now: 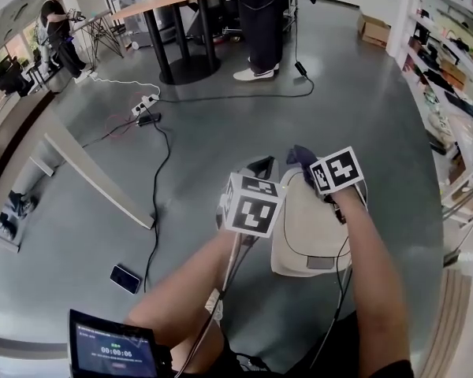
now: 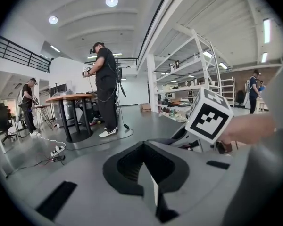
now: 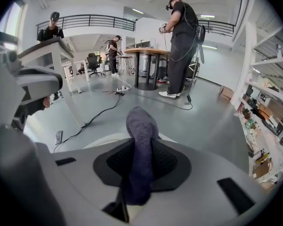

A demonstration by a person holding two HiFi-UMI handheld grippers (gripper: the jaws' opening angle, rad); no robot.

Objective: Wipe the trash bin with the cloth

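Right gripper view: the right gripper (image 3: pixel 140 160) has its jaws pinching a fuzzy purple-grey cloth (image 3: pixel 141 126), bunched into a soft roll, over the cream, round-cornered plastic trash bin (image 1: pixel 307 231) on the smooth grey floor (image 1: pixel 221 116). The left gripper (image 2: pixel 145 166) has its jaws pressed together, empty.

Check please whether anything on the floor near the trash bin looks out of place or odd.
What looks like a phone lies flat on the bare floor left of the trash bin, beside a black cable that trails across the floor; both could be stepped on. The bin itself stands upright and looks undamaged.
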